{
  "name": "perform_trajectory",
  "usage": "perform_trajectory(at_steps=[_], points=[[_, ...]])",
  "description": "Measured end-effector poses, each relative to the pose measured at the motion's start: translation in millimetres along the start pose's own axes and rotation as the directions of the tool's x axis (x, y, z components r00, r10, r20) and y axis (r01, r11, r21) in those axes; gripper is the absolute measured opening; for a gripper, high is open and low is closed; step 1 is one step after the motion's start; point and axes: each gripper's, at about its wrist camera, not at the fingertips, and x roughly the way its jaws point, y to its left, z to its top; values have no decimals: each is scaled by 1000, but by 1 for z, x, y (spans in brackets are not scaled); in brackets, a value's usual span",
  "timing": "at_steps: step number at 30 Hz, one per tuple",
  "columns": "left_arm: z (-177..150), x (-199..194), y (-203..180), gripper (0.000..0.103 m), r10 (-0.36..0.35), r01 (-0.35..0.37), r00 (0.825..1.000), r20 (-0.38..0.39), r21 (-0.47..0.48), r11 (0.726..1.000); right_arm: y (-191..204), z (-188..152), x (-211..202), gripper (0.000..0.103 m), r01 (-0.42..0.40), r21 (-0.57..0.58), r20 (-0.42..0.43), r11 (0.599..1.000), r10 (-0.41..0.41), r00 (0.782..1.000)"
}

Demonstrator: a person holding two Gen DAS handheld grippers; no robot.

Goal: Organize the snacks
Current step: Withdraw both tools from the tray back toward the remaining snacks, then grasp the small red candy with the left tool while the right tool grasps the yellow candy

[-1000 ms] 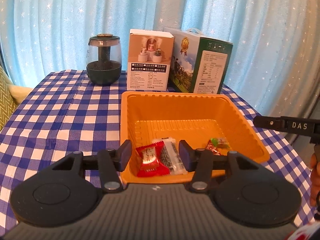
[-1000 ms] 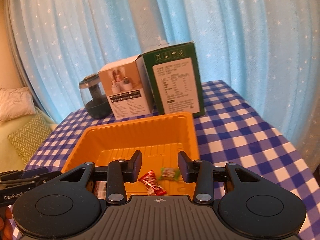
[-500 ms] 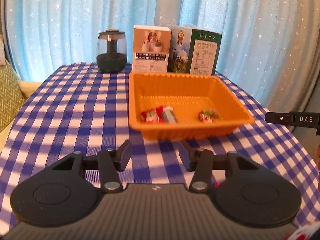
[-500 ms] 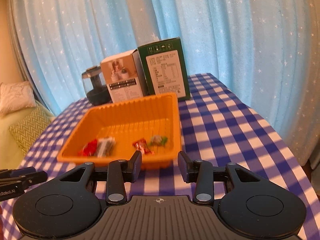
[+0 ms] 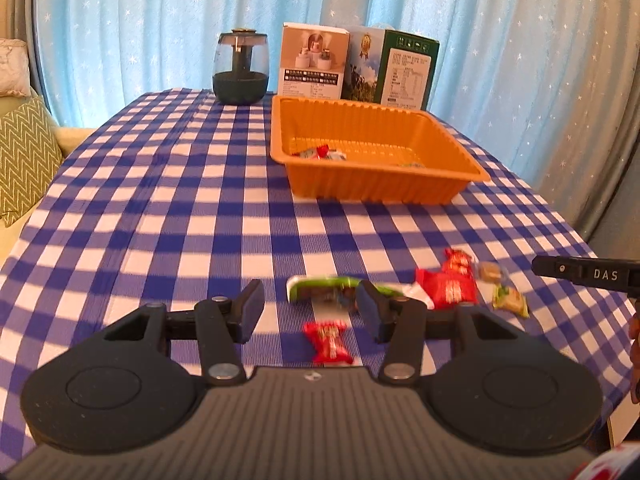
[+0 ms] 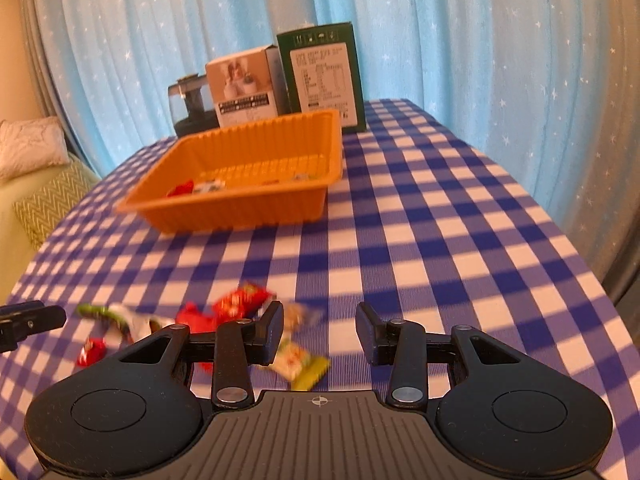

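An orange tray (image 5: 376,184) (image 6: 240,208) sits mid-table with a few wrapped snacks inside. Near the table's front edge lie loose snacks: a green and white packet (image 5: 320,288), a small red candy (image 5: 330,340), red packets (image 5: 450,286) and a yellow-green candy (image 5: 510,300). My left gripper (image 5: 310,314) hovers open above the small red candy, nothing between its fingers. My right gripper (image 6: 320,332) is open too, above a yellow-green candy (image 6: 300,362), with red packets (image 6: 236,304) by its left finger. The right gripper's tip (image 5: 584,274) shows at the left wrist view's right edge.
At the table's far end stand a dark glass jar (image 5: 240,68), a white box (image 5: 312,62) and a green box (image 5: 396,70). Blue starred curtains hang behind. A sofa with a zigzag cushion (image 5: 22,156) lies to the left. Checked cloth (image 6: 440,220) covers the table.
Both grippers have pulled back from over the tray toward the table's front edge and sunk a little. The loose snacks near the front have come into view. Neither jaw has moved.
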Motion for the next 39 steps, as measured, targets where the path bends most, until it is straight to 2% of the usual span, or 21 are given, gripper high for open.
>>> perform_trajectory(at_steps=[10,12,15,30,39], points=[[-17,3,-11,47,-8,9,999,-37,22,1000,1,-17,-11,42,19,-32,-18,999,-20,1000],[-18,4,-11,47,-9,10,999,-40,18,1000,2,-19,-11,50,19,-40,-21,999,-20,1000],[-20,7,-11,47,-13,14,999,-50,16,1000,1,-19,-10,55,21,-48,-23,999,-22,1000],[-19,28,-14,45,-21,21,996,-88,-2,1000,1,-26,1,55,21,-89,-41,996,-24,999],[-19,36,-15,37,-14,13,995,-94,-12,1000,4,-27,6,55,9,-99,-55,995,-14,998]])
